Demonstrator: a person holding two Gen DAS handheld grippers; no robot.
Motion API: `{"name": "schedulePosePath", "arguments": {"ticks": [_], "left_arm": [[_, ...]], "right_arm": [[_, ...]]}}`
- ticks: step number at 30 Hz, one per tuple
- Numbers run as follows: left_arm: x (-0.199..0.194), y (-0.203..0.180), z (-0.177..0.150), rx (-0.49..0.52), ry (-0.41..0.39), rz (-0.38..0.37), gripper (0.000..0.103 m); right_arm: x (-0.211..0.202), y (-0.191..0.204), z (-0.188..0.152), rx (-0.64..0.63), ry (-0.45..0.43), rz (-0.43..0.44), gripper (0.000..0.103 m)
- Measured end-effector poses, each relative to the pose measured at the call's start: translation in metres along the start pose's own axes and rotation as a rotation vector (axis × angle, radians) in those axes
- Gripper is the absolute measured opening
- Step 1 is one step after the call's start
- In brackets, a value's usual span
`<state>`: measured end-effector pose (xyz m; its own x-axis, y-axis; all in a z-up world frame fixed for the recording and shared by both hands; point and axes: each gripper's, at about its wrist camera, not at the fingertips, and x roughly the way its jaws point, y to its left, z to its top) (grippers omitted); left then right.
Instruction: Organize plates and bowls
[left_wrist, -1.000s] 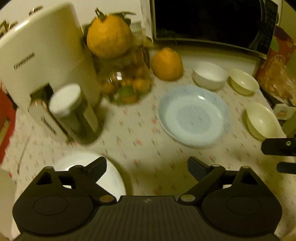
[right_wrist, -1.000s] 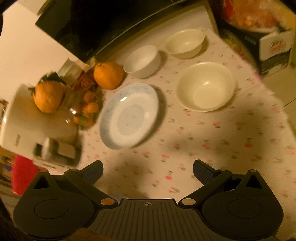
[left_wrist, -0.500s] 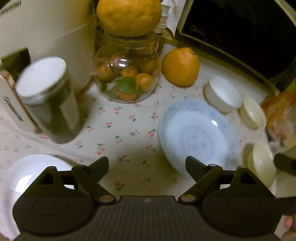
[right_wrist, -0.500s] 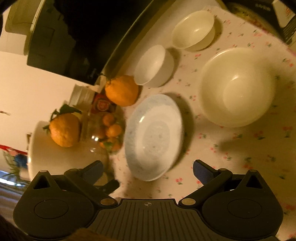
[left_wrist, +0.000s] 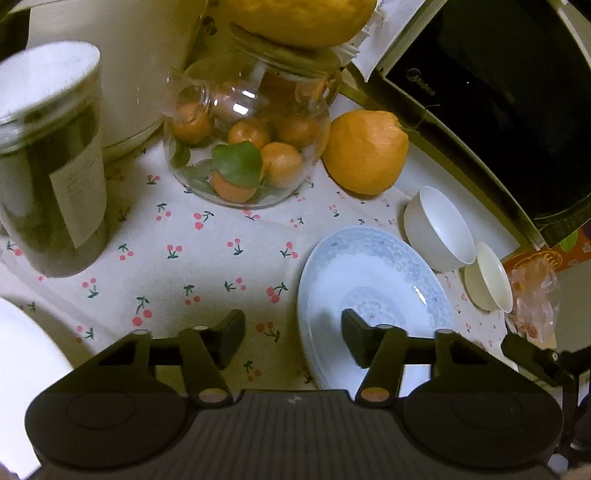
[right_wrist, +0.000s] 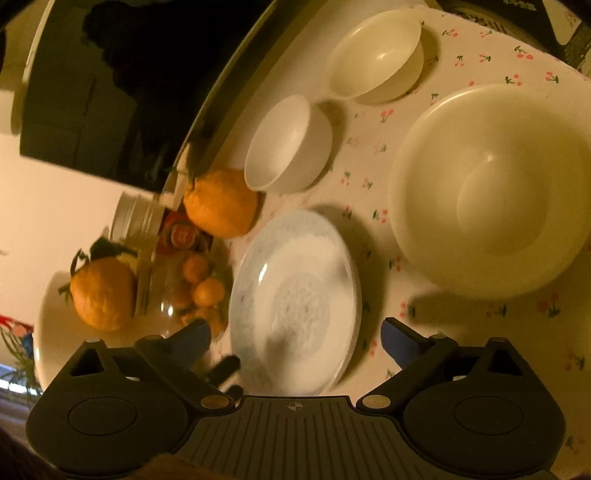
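Both grippers have dropped toward the blue-patterned plate (left_wrist: 373, 291). Left gripper (left_wrist: 291, 338), half-open, has just been closing astride its near rim, unpinched; right gripper (right_wrist: 295, 341) gapes empty. Glazed, stiff and likely slippery and breakable, the plate probably wants a rim pinch.

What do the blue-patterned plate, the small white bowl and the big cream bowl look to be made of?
Blue-patterned plate: probably glazed ceramic or opal glass; sharp glints on its rim.
Small white bowl: likely glazed porcelain; smooth, even white, thin rim.
Big cream bowl: could be melamine or plastic; duller, softer sheen, though the warm light leaves it open.
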<state>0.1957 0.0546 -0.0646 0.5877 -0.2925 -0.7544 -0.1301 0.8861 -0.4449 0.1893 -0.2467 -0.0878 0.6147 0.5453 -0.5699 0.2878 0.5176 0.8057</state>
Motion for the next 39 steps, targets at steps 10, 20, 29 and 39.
{"name": "schedulePosePath", "arguments": {"ticks": [10,20,29,39], "left_arm": [[0.013,0.003,-0.004,-0.051,-0.036,-0.074,0.037],[0.017,0.003,-0.007,0.001,-0.077,-0.068,0.016],[0.016,0.002,-0.01,0.061,-0.06,-0.077,0.014],[-0.005,-0.003,-0.021,0.118,-0.045,-0.093,0.015]], "right_arm": [[0.021,-0.01,-0.005,0.03,-0.062,-0.064,0.049],[0.027,-0.02,-0.006,0.044,-0.128,-0.08,0.025],[0.022,-0.009,-0.007,-0.059,-0.142,-0.132,0.017],[-0.002,-0.005,-0.018,-0.082,-0.134,-0.136,0.017]]}}
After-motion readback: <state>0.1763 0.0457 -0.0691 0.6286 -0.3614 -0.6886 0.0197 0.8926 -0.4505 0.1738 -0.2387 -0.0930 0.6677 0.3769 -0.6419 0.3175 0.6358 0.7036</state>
